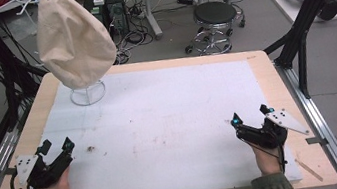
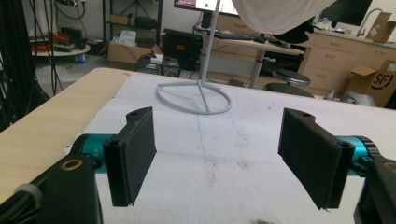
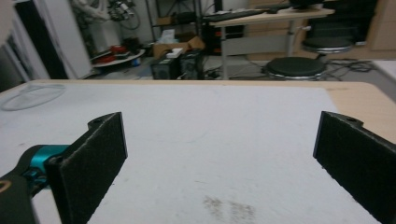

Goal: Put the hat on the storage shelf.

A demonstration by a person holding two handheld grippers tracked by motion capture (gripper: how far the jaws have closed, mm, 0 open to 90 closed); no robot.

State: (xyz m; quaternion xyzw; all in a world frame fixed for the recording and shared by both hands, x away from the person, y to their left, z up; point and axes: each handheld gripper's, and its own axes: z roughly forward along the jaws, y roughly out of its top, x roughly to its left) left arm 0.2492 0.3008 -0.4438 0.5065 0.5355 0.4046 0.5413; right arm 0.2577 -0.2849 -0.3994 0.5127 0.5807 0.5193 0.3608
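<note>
While both grippers are resting low at the near edge of the table, nothing is lying between their jaws.

Left gripper (image 1: 55,147): sitting at the near left of the white mat (image 1: 171,124), jaws spread wide and holding nothing; in the left gripper view its two black pads (image 2: 135,154) are framing the wire stand's ring (image 2: 194,99) ahead.

Right gripper (image 1: 250,115): sitting at the near right of the mat, jaws likewise parted and bare, well apart from the left one.

Cloth bag (image 1: 73,38): cream fabric, hanging over the far left corner of the table, its rounded bottom dropping to just above the ring base of the wire stand (image 1: 88,93). Judged soft, light and limp; it is likely to be sagging and folding under any grip rather than keeping shape. A pinch on a gathered fold of the lower bulge, or near the drawn top where the cloth is bunching, looks the surest hold; the thin stand may be tipping if the bag is pulled sideways.

Room: the mat between grippers and stand is lying open, bearing faint stains and a small dark speck (image 1: 90,148). Bare wooden table (image 1: 274,73) margin is running around the mat; black frame posts are standing at left and right, closest beside the bag's corner.
</note>
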